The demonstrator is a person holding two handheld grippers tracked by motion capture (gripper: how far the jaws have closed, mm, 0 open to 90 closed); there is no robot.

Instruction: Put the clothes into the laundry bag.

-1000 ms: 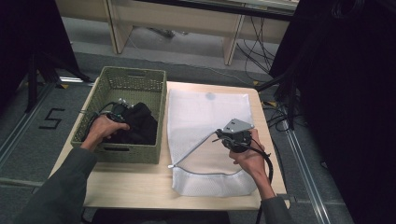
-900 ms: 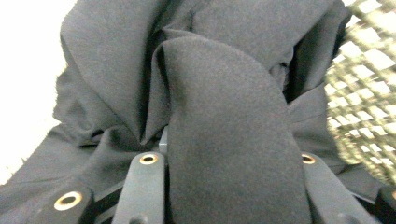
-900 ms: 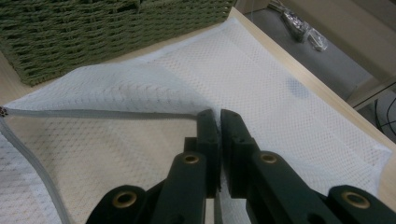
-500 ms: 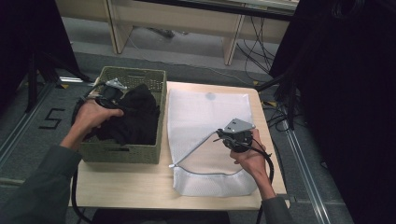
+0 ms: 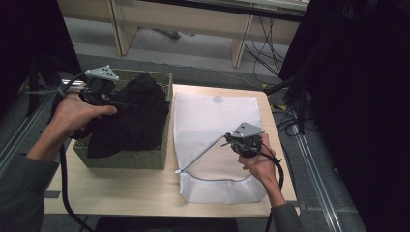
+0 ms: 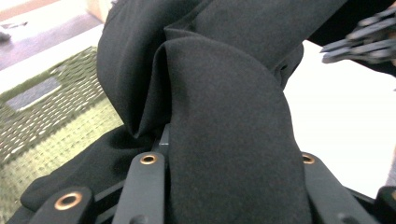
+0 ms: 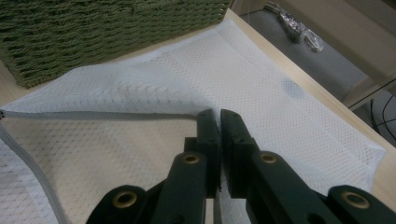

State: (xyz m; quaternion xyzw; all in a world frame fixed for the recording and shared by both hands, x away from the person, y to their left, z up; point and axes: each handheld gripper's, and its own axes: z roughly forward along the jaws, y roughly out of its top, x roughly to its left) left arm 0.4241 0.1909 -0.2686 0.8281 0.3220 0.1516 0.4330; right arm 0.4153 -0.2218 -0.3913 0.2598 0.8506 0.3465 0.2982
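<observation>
I work at a pale wooden table [image 5: 145, 191] that stands on a grey floor [image 5: 203, 67], with light wooden furniture legs [image 5: 239, 46] beyond its far edge and dark curtains [image 5: 358, 96] to the right of it. Loose cables [image 5: 270, 43] lie on the floor past the table's far right corner, and a metal rail [image 5: 314, 169] runs along its right side.

On the table's left half sits a green woven basket [image 5: 121, 158]. My left gripper [image 5: 113, 101] is raised above the basket, its jaws pinching a black garment [image 5: 133, 121] that hangs from them down into the basket.

Right of the basket, touching it, a white mesh bag [image 5: 212, 116] lies flat on the table. My right gripper [image 5: 226, 140] is over the bag's middle, jaws pressed together on the bag's upper edge by the grey zip [image 7: 93, 115], lifting that edge so the mouth gapes toward the basket.
</observation>
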